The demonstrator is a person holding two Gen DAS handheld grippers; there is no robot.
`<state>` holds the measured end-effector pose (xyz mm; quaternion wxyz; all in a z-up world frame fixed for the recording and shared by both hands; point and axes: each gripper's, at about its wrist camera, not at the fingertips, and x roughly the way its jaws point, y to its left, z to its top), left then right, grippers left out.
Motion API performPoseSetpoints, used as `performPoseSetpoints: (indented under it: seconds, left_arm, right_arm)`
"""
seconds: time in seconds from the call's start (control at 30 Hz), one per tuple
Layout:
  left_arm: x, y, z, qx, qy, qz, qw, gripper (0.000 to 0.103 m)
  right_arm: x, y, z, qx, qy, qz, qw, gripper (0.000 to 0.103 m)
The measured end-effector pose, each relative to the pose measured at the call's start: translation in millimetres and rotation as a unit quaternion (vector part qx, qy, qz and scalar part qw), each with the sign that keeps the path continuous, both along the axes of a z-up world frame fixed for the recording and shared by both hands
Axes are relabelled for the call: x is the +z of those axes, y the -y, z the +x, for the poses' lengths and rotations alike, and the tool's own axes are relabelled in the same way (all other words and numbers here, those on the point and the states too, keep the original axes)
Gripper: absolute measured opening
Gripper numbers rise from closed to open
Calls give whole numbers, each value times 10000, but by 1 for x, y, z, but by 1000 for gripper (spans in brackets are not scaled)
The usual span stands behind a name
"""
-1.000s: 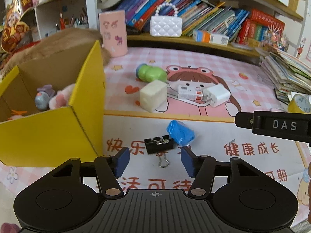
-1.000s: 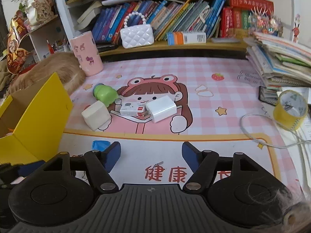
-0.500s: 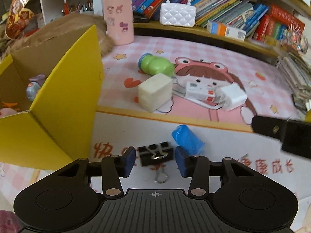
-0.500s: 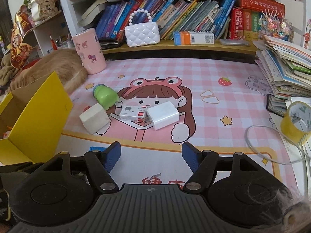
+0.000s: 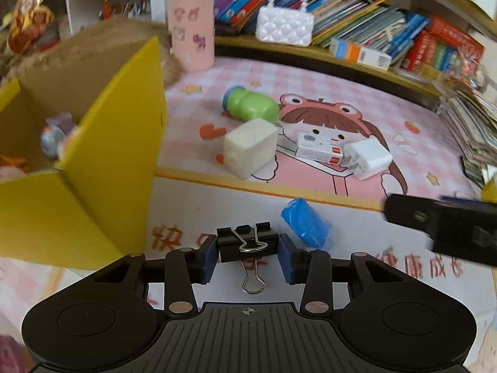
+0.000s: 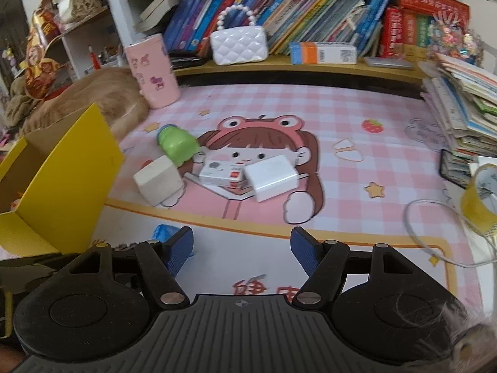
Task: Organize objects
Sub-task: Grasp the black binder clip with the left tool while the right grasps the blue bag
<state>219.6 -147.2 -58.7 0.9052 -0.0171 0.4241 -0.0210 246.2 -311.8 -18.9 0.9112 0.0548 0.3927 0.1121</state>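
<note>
A black binder clip sits between the blue pads of my left gripper. Its jaws are closing and the pads touch the clip's two ends. Just right of it lies a blue wrapped piece. An open yellow box with small toys inside stands to the left. Farther back on the pink mat lie a cream block, a green bottle, a small white box and a white charger. My right gripper hangs open over the mat with nothing between its fingers.
A pink cup and a white purse stand by the bookshelf at the back. A stack of books, a yellow tape roll and a white cable crowd the right side. An orange furry shape lies behind the box.
My left gripper moved forward over the binder clip and its pads came together onto the clip's ends. The right gripper stayed open and barely shifted.
</note>
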Motion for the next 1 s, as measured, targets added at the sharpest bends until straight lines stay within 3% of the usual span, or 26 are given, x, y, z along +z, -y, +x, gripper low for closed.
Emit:
performPoseSetpoints:
  seconds: [0.1,0.27,0.5,0.6,1.0]
  left_arm:
    - [1,-8,-16,-43,-147,90,9998,39]
    - [3,-28,-34,284,-250,168,9991,39]
    - [14,-45,-46,524,-108,164,9984,39]
    - [15,-46,-50,500,-82,125,9986,39]
    - [20,-65,-66,340,97,-92,9993,39]
  right_arm:
    - [-5,-10,6,300,-111,110,9994,68]
    - [-17,-35,23,849,-296,69,9959,51]
    - [-33,-73,36,1669,-309,-567,9839,40]
    - [-39,-78,37,1688,-372,-710,9824,30]
    - [-11,-74,4,1167,-207,-420,9921,28]
